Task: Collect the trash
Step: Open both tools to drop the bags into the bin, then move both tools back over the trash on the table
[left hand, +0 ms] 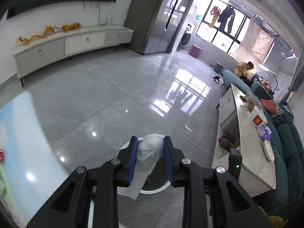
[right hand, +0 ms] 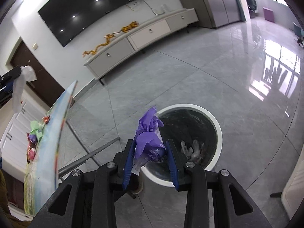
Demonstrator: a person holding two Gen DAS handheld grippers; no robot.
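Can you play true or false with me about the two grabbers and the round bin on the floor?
1. The left gripper holds a crumpled white tissue between its fingers. True.
2. The right gripper holds a yellow banana peel. False: it holds a crumpled purple plastic wrapper.
3. The round white-rimmed trash bin already has some crumpled pale trash inside. True.
4. The bin stands on top of the long white TV cabinet. False: it stands on the glossy grey tiled floor.
5. The purple wrapper has already been dropped into the bin. False: it is clamped between the right gripper's fingers, at the bin's rim.
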